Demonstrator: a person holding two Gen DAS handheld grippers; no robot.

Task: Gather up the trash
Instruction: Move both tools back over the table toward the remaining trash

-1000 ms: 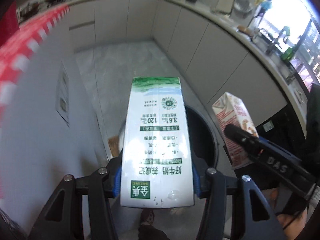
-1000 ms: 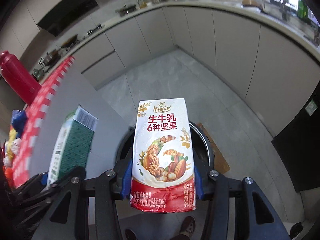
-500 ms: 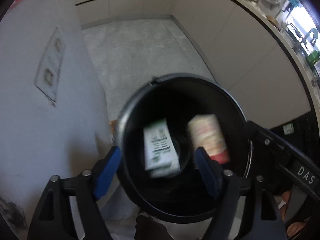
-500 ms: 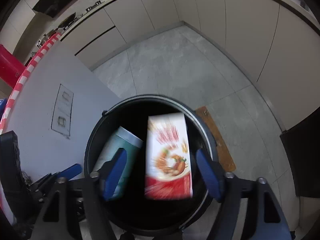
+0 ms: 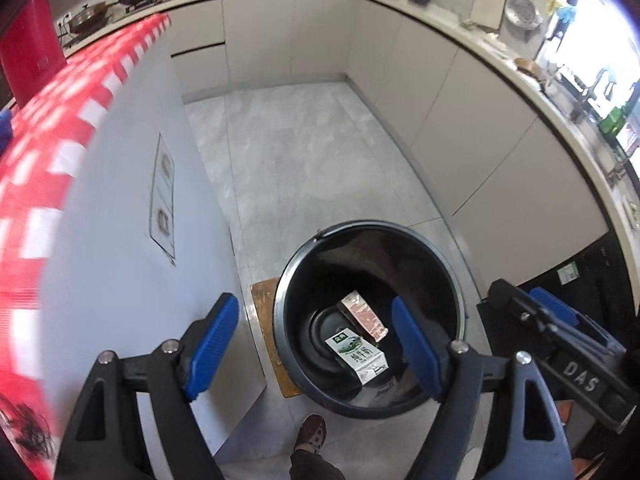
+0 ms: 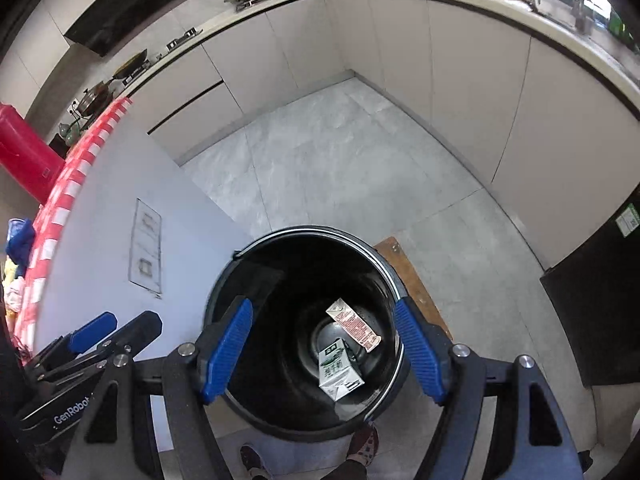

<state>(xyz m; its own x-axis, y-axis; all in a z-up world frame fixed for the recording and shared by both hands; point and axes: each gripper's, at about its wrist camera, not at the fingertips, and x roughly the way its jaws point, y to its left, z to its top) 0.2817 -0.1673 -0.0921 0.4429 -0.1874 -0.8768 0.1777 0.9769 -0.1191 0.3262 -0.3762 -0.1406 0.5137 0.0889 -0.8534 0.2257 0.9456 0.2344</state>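
Note:
A black round trash bin (image 5: 452, 276) (image 6: 384, 268) stands on the floor below both grippers. A green and white milk carton (image 5: 356, 354) (image 6: 338, 368) and a red and white nut-milk carton (image 5: 364, 316) (image 6: 354, 324) lie on its bottom. My left gripper (image 5: 314, 344) is open and empty, high above the bin's left part. My right gripper (image 6: 322, 344) is open and empty, high above the bin. The right gripper also shows at the right edge of the left wrist view (image 5: 552, 320), and the left gripper at the lower left of the right wrist view (image 6: 100, 332).
A white counter side panel (image 5: 120, 260) (image 6: 100, 264) with a red checked cloth (image 5: 60, 120) on top stands left of the bin. A wooden board (image 5: 264, 300) (image 6: 416, 280) lies under the bin. Grey cabinets ring the tiled floor (image 5: 312, 160). A black appliance (image 6: 592, 312) stands at right. Shoes (image 6: 364, 444) are below.
Both grippers held their cartons a second ago, opened and let them fall. The cartons now rest on the bin's bottom. Both grippers have risen higher above the bin.

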